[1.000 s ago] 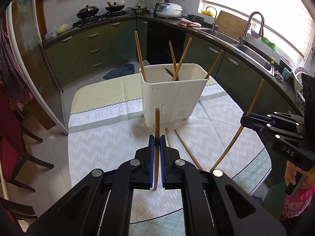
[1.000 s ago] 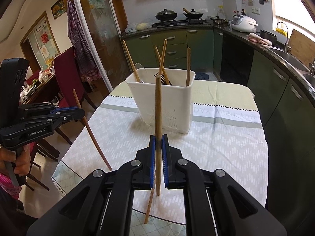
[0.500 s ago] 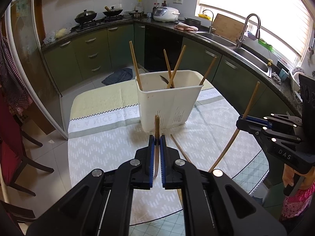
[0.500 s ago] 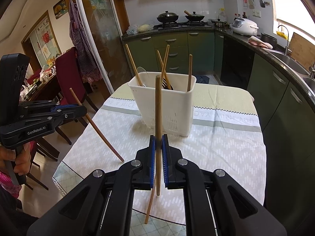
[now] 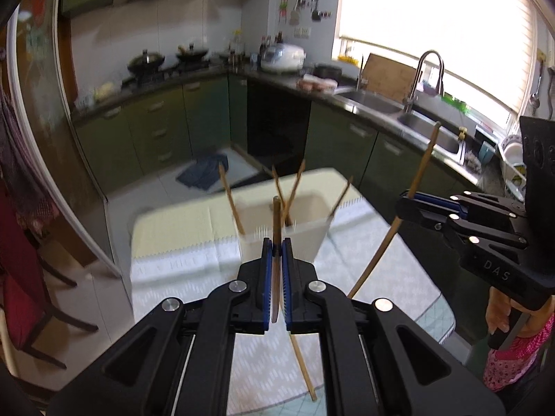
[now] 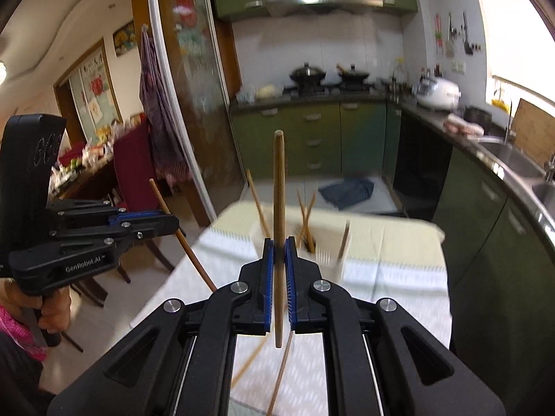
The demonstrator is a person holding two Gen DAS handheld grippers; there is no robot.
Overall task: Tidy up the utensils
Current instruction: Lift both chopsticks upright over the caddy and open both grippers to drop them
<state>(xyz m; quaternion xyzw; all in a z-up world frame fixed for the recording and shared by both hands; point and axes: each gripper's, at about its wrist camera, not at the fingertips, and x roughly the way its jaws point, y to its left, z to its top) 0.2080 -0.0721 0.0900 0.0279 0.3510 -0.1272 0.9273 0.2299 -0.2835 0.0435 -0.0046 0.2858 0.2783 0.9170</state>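
chopsticks (image 5: pixel 231 197) upright in white bin (image 5: pixel 321 239)

Lettering legible in the scene: "DAS" — pale capitals on the black side of the right tool (image 5: pixel 409 204), seen from the left wrist view. "GenRobot.AI" — pale print along the black body of the left tool (image 6: pixel 170 223), seen from the right wrist view. The woven band of letters on the bench cloth (image 5: pixel 180 267) is too blurred to read.

Daylight from the window (image 5: pixel 433 17) glares white, the table (image 5: pixel 173 242) is motion-blurred, and fisheye edges bend darkly.
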